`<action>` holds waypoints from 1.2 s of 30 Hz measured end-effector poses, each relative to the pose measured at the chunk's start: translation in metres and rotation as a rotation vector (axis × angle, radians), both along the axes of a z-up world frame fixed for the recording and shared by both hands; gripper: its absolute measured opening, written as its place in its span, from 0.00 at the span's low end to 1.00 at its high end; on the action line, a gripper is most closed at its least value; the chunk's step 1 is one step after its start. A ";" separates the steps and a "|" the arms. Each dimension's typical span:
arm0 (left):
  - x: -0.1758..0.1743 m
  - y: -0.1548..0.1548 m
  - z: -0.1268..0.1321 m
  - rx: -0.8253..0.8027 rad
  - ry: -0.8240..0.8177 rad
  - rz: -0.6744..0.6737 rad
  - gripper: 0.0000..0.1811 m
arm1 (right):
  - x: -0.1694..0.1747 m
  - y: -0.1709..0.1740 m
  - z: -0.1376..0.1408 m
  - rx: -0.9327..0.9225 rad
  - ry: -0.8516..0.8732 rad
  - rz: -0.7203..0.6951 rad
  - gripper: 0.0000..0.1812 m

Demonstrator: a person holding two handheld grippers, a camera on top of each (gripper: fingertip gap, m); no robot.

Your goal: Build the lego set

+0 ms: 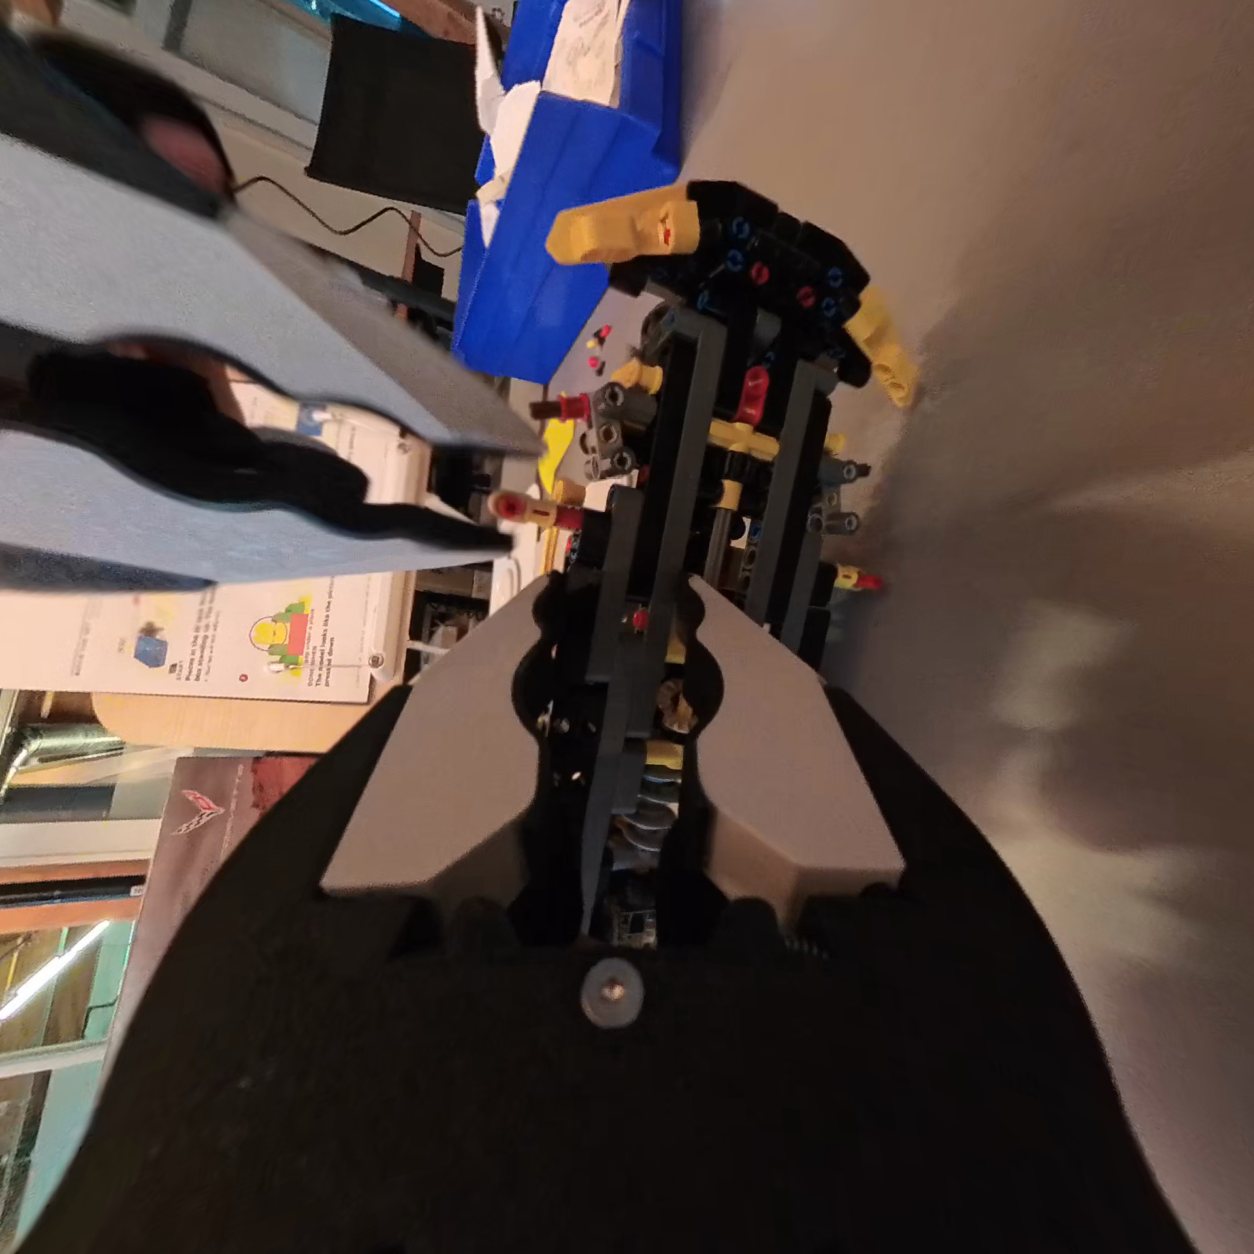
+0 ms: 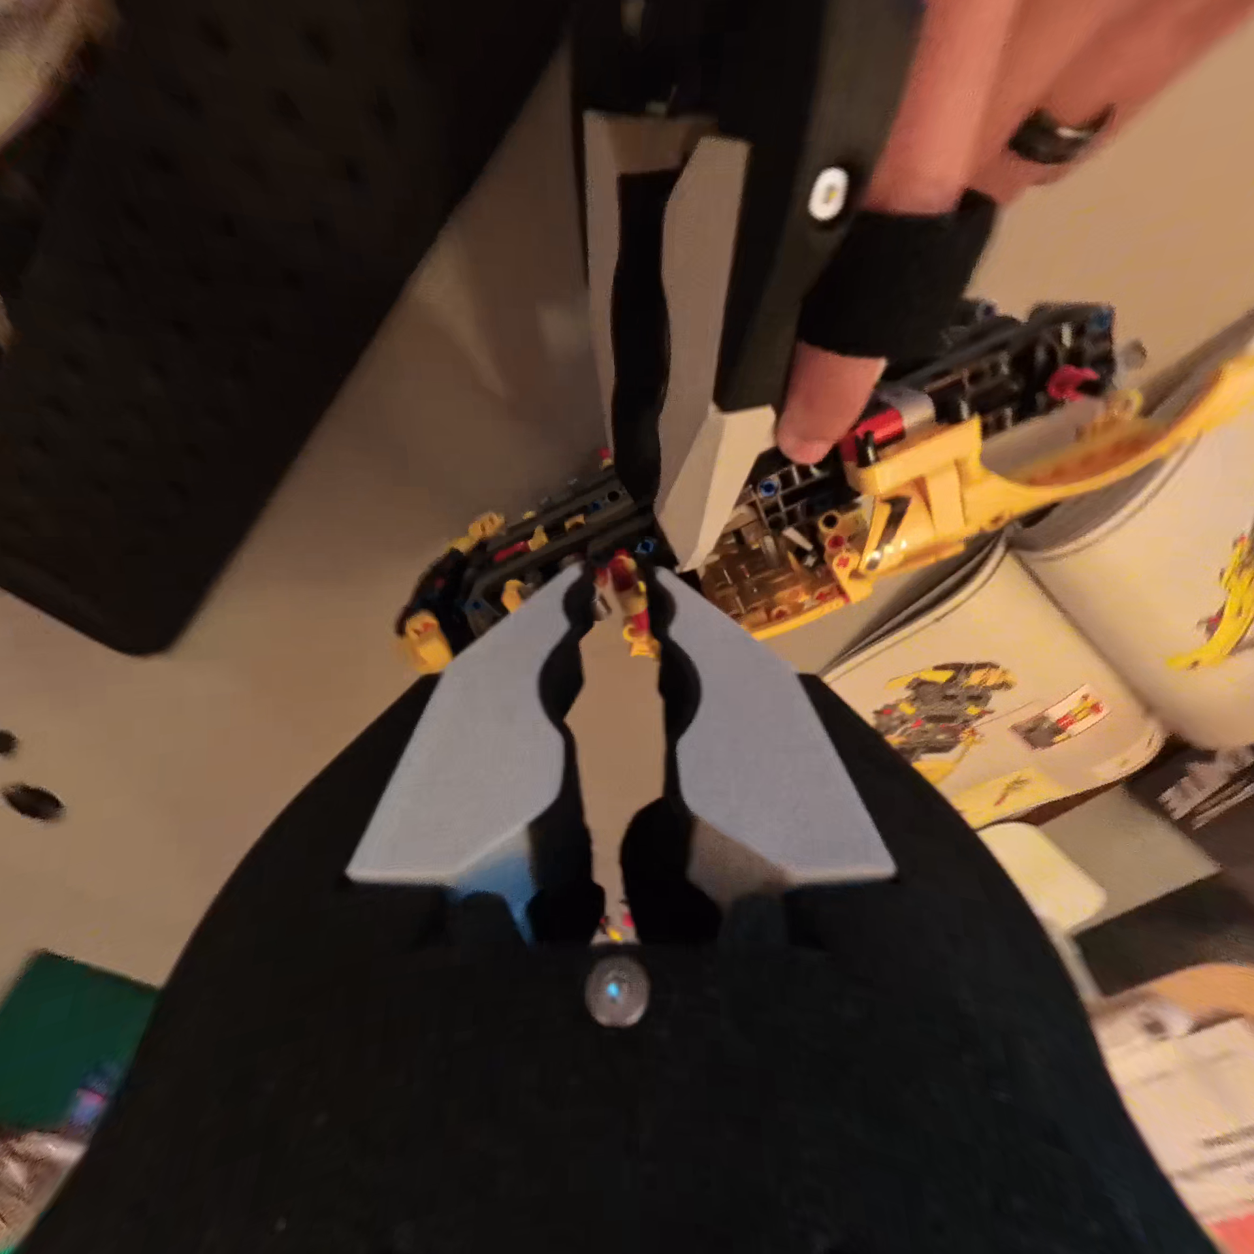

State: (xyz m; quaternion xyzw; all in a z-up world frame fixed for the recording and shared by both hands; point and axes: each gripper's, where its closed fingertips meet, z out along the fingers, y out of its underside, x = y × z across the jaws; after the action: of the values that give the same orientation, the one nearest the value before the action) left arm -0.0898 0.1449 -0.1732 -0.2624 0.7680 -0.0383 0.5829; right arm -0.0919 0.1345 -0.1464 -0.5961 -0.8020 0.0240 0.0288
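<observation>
My left gripper (image 1: 621, 611) was clamped on the black and yellow lego chassis (image 1: 719, 421). My right gripper (image 2: 617, 577) sat slightly parted beside its red pin (image 2: 621, 566), gripping nothing that I could see.

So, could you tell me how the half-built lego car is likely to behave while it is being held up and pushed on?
The lego car looks stiff along its long dark beams. The left gripper clamps one end only, so it may sag or twist. Protruding red pins could pop off under the right gripper.
</observation>
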 end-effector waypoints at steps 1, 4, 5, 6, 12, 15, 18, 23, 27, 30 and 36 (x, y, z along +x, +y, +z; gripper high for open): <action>0.000 0.002 0.002 -0.005 -0.009 0.007 0.18 | -0.001 0.000 0.009 -0.010 0.050 -0.083 0.16; 0.000 0.008 0.005 -0.038 -0.028 0.039 0.18 | 0.004 0.004 0.033 -0.053 0.254 -0.423 0.15; 0.001 0.010 0.006 -0.046 -0.034 0.054 0.18 | 0.010 0.010 0.035 -0.031 0.320 -0.552 0.15; 0.002 0.011 0.007 -0.058 -0.044 0.071 0.18 | 0.016 0.015 0.036 -0.008 0.394 -0.674 0.18; 0.005 0.022 0.016 -0.055 -0.125 0.178 0.18 | 0.009 0.016 0.036 0.113 0.883 -1.163 0.25; 0.008 0.019 0.011 -0.019 -0.120 0.196 0.18 | 0.019 0.020 0.013 0.393 0.811 -1.205 0.25; 0.012 0.011 0.003 0.046 -0.106 0.193 0.18 | 0.034 0.017 -0.005 0.565 0.697 -1.251 0.25; 0.016 0.000 -0.002 0.086 -0.094 0.173 0.18 | 0.036 0.004 -0.024 0.587 0.606 -1.193 0.19; 0.016 -0.001 -0.002 0.093 -0.102 0.164 0.19 | 0.033 0.004 -0.026 0.534 0.516 -1.025 0.16; 0.016 0.000 -0.002 0.053 -0.094 0.177 0.19 | 0.034 0.003 -0.027 0.450 0.380 -0.876 0.14; 0.017 0.001 -0.002 0.010 -0.091 0.192 0.20 | 0.031 0.000 -0.024 0.207 0.353 -0.872 0.15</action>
State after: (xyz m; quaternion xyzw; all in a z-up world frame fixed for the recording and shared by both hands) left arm -0.0728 0.1462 -0.1748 -0.3299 0.7121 0.0098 0.6196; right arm -0.0604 0.1341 -0.1708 -0.8576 -0.4584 0.0307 0.2312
